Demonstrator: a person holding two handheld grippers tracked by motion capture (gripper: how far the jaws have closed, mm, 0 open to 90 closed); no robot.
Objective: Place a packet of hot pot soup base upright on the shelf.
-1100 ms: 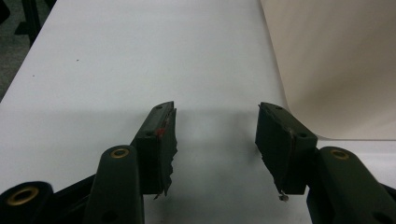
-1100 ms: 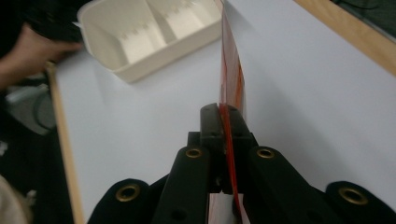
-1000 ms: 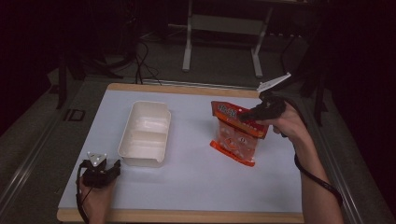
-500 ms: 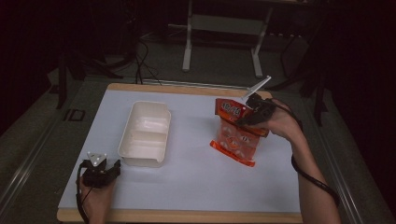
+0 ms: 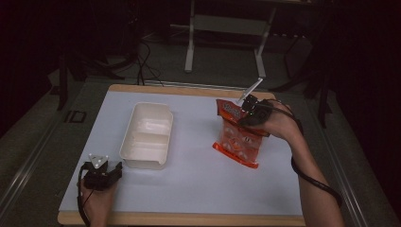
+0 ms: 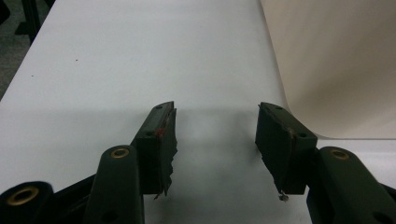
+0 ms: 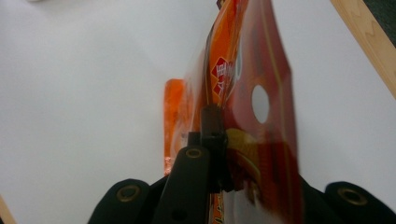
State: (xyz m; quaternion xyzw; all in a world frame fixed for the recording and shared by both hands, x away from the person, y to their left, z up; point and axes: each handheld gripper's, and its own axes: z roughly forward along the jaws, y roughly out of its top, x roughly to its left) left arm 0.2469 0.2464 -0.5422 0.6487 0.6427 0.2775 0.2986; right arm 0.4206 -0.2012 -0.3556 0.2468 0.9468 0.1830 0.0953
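An orange and red snack bag (image 5: pixel 239 137) hangs lifted at its top, its lower edge resting on the white table (image 5: pixel 198 184) right of centre. My right gripper (image 5: pixel 246 111) is shut on the bag's upper edge. In the right gripper view the bag (image 7: pixel 247 93) fills the space over the closed jaws of the right gripper (image 7: pixel 219 135), its header with a hang hole to the right. My left gripper (image 5: pixel 111 170) rests on the table near the front left corner. In the left gripper view, the left gripper (image 6: pixel 215 135) stands open with bare table between its fingers.
A white two-compartment container (image 5: pixel 146 134) lies empty left of centre, just beyond my left gripper; its wall (image 6: pixel 336 65) fills the right of the left gripper view. The table's wooden edge (image 7: pixel 369 42) runs close behind the bag. Metal stand legs (image 5: pixel 222 42) rise beyond the table.
My right gripper has carried the bag's top leftward and a little toward the table's middle, and the bag now hangs more upright. The left gripper has stayed still.
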